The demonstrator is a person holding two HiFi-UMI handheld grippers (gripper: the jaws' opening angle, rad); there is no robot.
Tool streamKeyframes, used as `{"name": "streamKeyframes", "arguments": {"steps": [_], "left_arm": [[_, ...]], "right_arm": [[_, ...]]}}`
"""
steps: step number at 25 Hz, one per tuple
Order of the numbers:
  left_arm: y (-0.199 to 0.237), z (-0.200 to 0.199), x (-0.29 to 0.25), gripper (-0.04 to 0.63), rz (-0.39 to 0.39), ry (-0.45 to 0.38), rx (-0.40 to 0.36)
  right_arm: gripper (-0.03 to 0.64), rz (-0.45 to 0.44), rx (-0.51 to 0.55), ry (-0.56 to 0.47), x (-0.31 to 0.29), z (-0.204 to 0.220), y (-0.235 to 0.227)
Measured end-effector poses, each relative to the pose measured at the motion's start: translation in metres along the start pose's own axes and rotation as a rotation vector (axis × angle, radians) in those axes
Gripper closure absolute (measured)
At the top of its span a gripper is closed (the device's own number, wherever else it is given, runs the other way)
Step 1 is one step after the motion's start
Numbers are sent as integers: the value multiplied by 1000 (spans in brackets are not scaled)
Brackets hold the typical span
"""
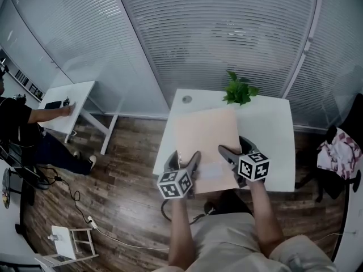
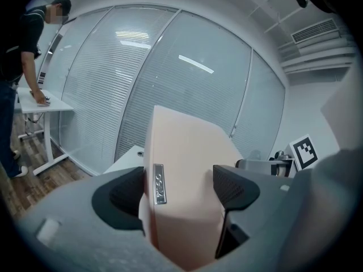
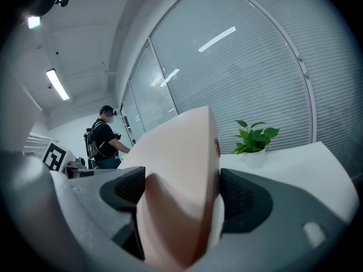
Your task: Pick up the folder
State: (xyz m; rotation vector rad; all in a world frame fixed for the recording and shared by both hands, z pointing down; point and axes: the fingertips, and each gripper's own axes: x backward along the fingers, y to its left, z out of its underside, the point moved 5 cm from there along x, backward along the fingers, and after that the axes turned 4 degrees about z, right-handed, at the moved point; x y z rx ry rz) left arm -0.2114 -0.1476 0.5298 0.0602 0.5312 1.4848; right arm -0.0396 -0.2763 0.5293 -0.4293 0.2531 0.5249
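A pale pink folder (image 1: 204,143) is held over the white table (image 1: 272,129), its near edge between both grippers. My left gripper (image 1: 187,164) is shut on the folder's near left corner. In the left gripper view the folder (image 2: 187,152) fills the gap between the jaws of the left gripper (image 2: 178,191), and a small metal label shows on its spine. My right gripper (image 1: 229,154) is shut on the near right edge. In the right gripper view the folder (image 3: 181,152) stands edge-on, clamped in the right gripper (image 3: 181,194).
A small potted plant (image 1: 238,89) stands at the table's far edge and shows as the plant (image 3: 253,137) in the right gripper view. A person (image 1: 22,129) leans on a second white desk (image 1: 74,98) at the left. Glass walls with blinds stand behind. A chair with clothes (image 1: 337,152) is at the right.
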Motion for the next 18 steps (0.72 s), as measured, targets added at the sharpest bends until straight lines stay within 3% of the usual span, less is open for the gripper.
{"name": "streamKeyframes", "arguments": {"steps": [18], "left_arm": [[5, 6, -3, 224, -10, 17, 7]], "right_arm": [[202, -6, -26, 14, -7, 8, -4]]}}
